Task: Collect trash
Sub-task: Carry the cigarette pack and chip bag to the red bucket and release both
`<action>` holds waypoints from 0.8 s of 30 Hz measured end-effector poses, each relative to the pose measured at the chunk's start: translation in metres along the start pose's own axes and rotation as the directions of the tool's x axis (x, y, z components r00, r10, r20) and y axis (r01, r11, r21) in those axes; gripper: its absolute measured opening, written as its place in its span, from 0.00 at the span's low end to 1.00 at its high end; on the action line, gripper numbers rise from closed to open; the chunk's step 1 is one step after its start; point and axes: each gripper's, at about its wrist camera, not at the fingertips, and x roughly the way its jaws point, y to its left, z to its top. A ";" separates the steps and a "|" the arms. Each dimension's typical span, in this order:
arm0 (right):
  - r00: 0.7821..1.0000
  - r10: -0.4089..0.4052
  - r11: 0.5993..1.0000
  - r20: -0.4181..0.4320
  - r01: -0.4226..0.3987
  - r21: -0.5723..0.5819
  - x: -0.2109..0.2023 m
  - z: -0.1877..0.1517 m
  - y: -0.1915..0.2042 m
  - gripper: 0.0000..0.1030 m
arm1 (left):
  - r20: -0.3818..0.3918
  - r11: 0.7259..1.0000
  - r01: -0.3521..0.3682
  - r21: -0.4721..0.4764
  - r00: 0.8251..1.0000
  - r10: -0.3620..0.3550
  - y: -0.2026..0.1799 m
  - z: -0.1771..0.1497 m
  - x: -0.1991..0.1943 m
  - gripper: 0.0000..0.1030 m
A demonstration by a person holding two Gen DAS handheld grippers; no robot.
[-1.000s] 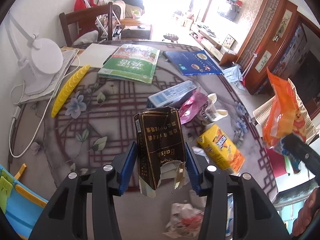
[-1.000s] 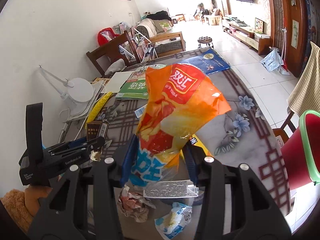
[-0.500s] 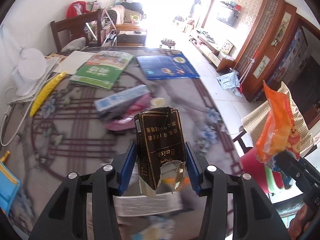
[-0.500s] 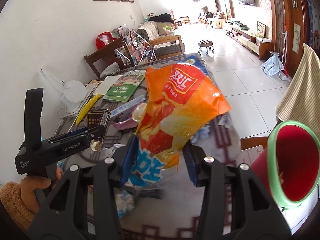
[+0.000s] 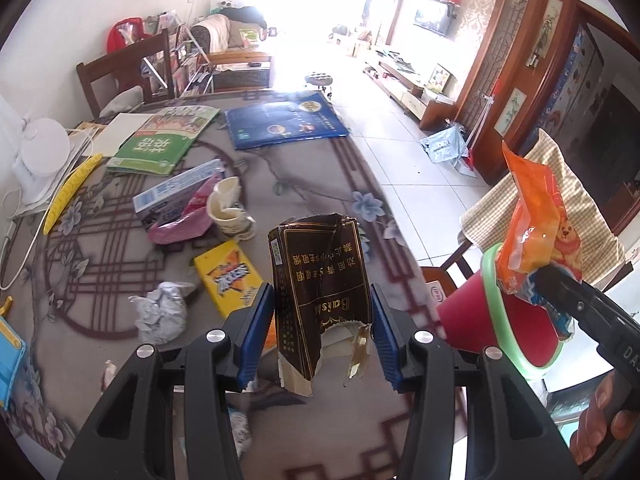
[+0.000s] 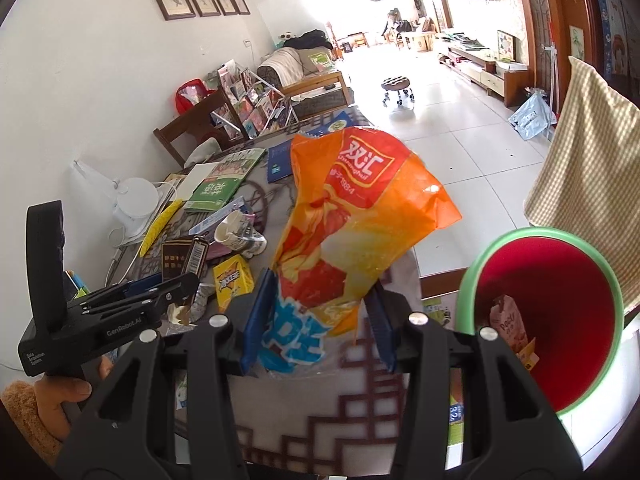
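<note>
Trash is in both tools. The left tool (image 5: 322, 328) squeezes one torn brown cigarette box (image 5: 320, 292) between its two blue fingers (image 5: 256, 332), and holds it up over the bench (image 5: 296, 176). The right tool (image 6: 316, 328) squeezes one orange snack bag (image 6: 356, 216) by its blue bottom end, also up in the air.

One red bin (image 6: 560, 320) with a green rim stands just past the edge of the bench, near the right tool. Inside it lie one brown wrapper and some smaller bits too small to count.

More things lie on the bench: one yellow box (image 5: 228, 276), one ball of crumpled paper (image 5: 160, 312), one crushed paper cup (image 5: 230, 210), one pink wrapper (image 5: 184, 224) touching the cup, and one long blue and white box (image 5: 176, 190) just behind the wrapper. Farther back are two books, one green book (image 5: 164, 144) and one blue book (image 5: 284, 126). One yellow strip (image 5: 70, 188) lies by one white lamp (image 5: 40, 152) at the left edge.
</note>
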 end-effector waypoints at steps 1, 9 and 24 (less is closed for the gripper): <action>1.000 -0.004 1.000 0.003 0.004 0.004 -0.003 -0.001 -0.005 0.43 | -0.003 1.000 0.003 0.003 1.000 -0.003 -0.004 0.001 0.001 0.44; 0.991 -0.126 0.987 0.042 0.121 0.106 -0.031 -0.003 -0.072 0.43 | -0.018 0.989 0.100 0.111 0.995 -0.099 -0.072 0.018 0.016 0.44; 0.928 -0.370 0.874 -0.037 0.361 0.326 -0.074 -0.046 -0.185 0.43 | -0.212 0.876 0.382 0.295 0.920 -0.329 -0.237 0.019 0.085 0.44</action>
